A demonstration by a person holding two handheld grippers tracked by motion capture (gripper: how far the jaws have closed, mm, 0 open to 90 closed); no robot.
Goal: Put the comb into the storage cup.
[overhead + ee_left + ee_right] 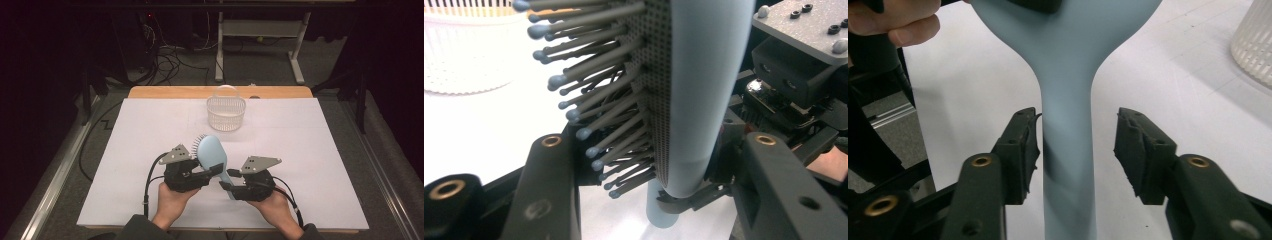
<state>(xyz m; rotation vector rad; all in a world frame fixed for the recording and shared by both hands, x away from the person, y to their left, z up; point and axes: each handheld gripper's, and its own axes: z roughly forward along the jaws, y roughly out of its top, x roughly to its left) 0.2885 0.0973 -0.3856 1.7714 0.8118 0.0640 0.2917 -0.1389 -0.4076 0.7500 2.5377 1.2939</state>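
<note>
Gripping the light-blue hairbrush (pixel 212 152) at the base of its paddle head with my left gripper (pixel 209 175), I keep it lifted just above the white table sheet (pixel 320 150), around 6 o'clock of the sheet in the high view, with the white basket (pixel 226 113) well apart at 12 o'clock. My left jaws are clamped on the brush head, one on the bristle side and one on the smooth back, likely so the brush hangs steady while the other hand lets go. My right gripper (pixel 1077 150) stands apart: both pads sit clear of the handle (pixel 1069 165), which runs between them untouched, with a plain gap at 3 o'clock and a thinner one at 9 o'clock. I judge this a hand-over, the left taking the weight so the right can free the handle, probably before the brush goes to the basket. The left gripper view shows the bristles (pixel 589 115) pointing to 9 o'clock and the perforated pad, plus my right gripper close behind at 3 o'clock. The right gripper view gives the gaps at the handle, which the high view hides behind the gripper bodies. The high view alone gives the layout and both hands (pixel 172 200) coming in from 6 o'clock.
</note>
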